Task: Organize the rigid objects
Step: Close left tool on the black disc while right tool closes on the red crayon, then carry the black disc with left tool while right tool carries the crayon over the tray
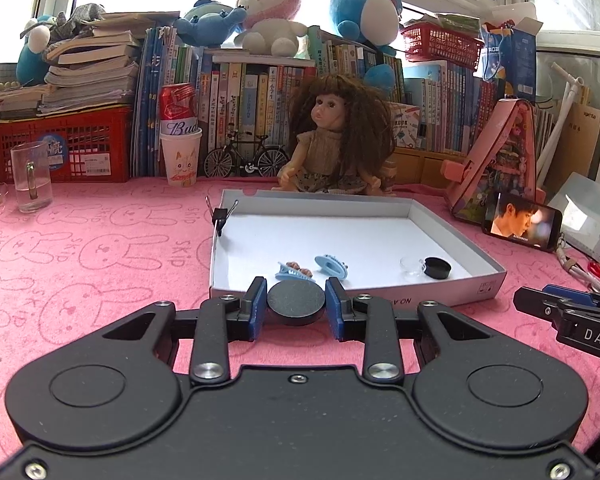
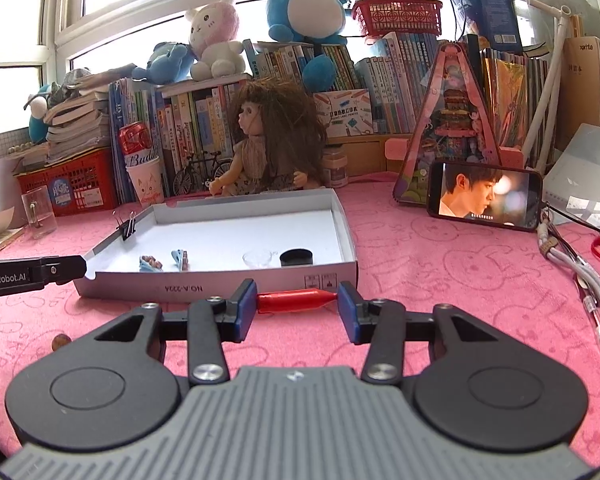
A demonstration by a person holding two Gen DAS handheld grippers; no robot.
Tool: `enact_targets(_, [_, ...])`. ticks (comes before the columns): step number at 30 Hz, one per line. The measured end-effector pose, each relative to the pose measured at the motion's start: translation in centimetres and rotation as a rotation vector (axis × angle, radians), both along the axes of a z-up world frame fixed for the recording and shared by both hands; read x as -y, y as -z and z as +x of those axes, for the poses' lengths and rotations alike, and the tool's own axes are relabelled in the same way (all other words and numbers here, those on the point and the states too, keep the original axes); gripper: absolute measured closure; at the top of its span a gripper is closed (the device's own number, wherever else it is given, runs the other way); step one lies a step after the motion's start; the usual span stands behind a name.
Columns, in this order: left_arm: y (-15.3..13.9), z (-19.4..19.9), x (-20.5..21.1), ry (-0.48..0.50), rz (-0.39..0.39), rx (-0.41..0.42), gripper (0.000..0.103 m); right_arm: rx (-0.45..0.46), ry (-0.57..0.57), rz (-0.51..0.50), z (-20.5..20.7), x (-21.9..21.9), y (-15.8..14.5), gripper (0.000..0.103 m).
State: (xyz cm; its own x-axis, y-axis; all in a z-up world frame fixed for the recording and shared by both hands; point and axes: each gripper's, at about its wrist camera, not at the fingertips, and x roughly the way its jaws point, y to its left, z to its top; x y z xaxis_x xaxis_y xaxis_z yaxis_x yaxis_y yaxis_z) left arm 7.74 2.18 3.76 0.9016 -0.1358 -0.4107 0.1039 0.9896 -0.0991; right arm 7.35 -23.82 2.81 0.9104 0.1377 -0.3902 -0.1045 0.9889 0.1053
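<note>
The desk [image 1: 100, 248], covered by a pink cloth printed with rabbit outlines, is shown from both wrist views. Along its far edge a row of books [image 1: 252, 108] is lined up, with plush toys [image 1: 268, 12] set on top and a long-haired doll [image 1: 332, 140] seated in front. A shallow white box [image 1: 380, 236] is placed on the cloth just before the doll, its open side up. A phone [image 2: 484, 194] with a lit screen is propped to the right of the box, and a clear glass mug [image 1: 30, 176] is seen at far left.

Inside the box, near its front wall, two light-blue hair clips [image 1: 332, 266] are laid side by side; further right a small clear cup [image 1: 412, 266] is seen touching a black round cap [image 1: 438, 267]. A black binder clip [image 1: 220, 216] is fastened on the box's left wall.

The left gripper [image 1: 296, 304] is held just in front of the box, its blue-padded fingers [image 1: 258, 308] clenched on a black disc [image 1: 296, 302], which is gripped at its two sides and kept clear of the cloth. The right gripper [image 2: 297, 300] is likewise held before the box's front wall, its fingers [image 2: 246, 308] grasping a red pointed object [image 2: 296, 300] end to end, lying crosswise between the pads.
</note>
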Motion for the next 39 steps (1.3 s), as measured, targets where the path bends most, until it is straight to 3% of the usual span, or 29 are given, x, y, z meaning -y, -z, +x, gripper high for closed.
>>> enact_targets(10, [-0.4,2.0,0.4,0.007,-0.015,-0.008,0.073,-0.009,0.004,0.051,2.0,0.2,-0.4,0.054])
enact_targets(24, [-0.3,5.9,0.5,-0.004,0.001,-0.025,0.073,-0.004,0.025,0.049,5.7,0.4,-1.0,0.054])
enact_targets(39, [1.7,10.3,-0.9,-0.027,-0.029,-0.169,0.073,-0.138,0.012,0.019,10.3,0.5,-0.3,0.054])
